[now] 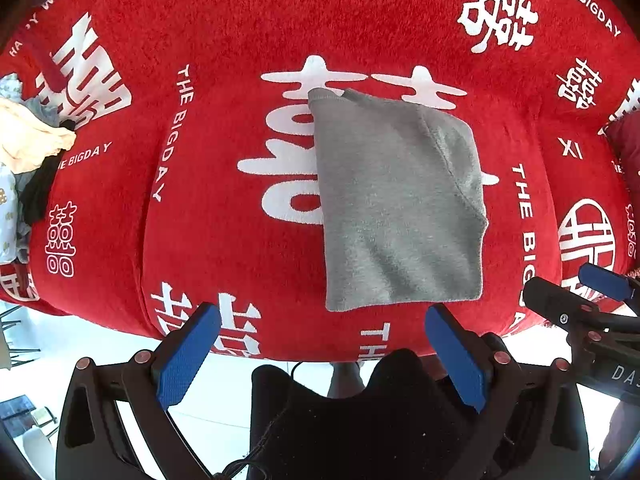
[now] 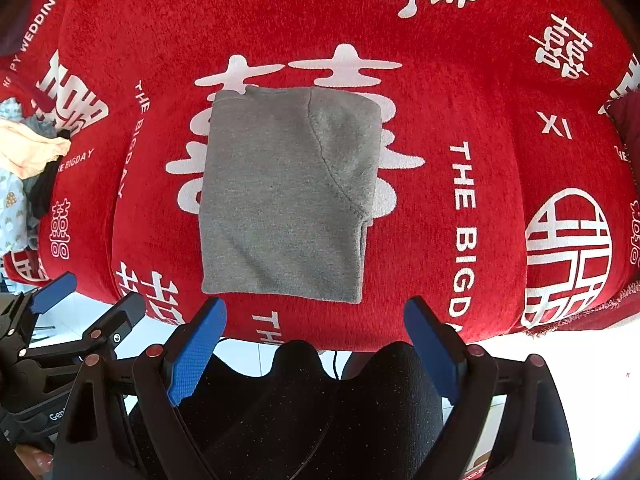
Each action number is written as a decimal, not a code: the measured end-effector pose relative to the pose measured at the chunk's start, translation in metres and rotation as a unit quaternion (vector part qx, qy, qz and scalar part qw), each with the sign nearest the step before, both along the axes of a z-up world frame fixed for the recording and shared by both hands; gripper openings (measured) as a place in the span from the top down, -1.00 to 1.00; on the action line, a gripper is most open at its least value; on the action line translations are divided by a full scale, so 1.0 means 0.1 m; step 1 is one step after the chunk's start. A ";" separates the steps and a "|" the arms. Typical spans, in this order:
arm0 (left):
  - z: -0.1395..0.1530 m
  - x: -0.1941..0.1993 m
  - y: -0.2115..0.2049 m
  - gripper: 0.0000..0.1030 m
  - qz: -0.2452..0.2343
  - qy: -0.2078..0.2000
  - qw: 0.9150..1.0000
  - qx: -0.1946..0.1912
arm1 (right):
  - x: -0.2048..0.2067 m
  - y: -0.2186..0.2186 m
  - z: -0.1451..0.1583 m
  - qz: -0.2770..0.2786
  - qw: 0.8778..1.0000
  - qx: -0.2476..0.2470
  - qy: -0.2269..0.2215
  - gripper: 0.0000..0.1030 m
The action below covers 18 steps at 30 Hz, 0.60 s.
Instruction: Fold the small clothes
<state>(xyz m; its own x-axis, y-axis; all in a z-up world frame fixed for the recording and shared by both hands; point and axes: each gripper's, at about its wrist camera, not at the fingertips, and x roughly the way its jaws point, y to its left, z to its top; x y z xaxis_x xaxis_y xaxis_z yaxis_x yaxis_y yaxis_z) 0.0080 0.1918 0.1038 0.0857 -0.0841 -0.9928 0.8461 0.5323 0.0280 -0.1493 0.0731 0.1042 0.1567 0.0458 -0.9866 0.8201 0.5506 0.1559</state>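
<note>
A small grey garment (image 1: 396, 204) lies folded into a neat rectangle on the red cover; it also shows in the right wrist view (image 2: 284, 200). My left gripper (image 1: 320, 320) is open and empty, just short of the garment's near edge. My right gripper (image 2: 316, 314) is open and empty, also just short of that edge. Each gripper shows at the side of the other's view: the right one (image 1: 580, 292) and the left one (image 2: 96, 292).
The red cover (image 1: 224, 240) with white lettering drapes a sofa. A pile of unfolded clothes (image 1: 28, 148) sits at the far left, also in the right wrist view (image 2: 28, 160). A dark red cushion (image 1: 626, 140) is at the right. The person's legs and white floor are below.
</note>
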 end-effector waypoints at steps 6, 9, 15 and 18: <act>0.00 0.00 0.00 -0.99 0.000 0.000 1.000 0.001 | 0.01 0.00 0.00 0.001 1.000 0.000 0.000 -0.79; 0.00 -0.01 -0.01 -0.99 0.001 0.000 1.000 0.000 | 0.00 0.00 0.00 -0.001 1.000 -0.001 0.000 -0.79; -0.02 -0.01 -0.01 -0.99 0.000 -0.002 1.000 0.002 | 0.00 0.00 0.00 -0.001 1.000 -0.001 0.001 -0.79; -0.02 -0.01 -0.02 -0.99 -0.003 -0.002 1.000 0.003 | 0.02 -0.01 -0.01 0.000 1.000 -0.002 0.001 -0.79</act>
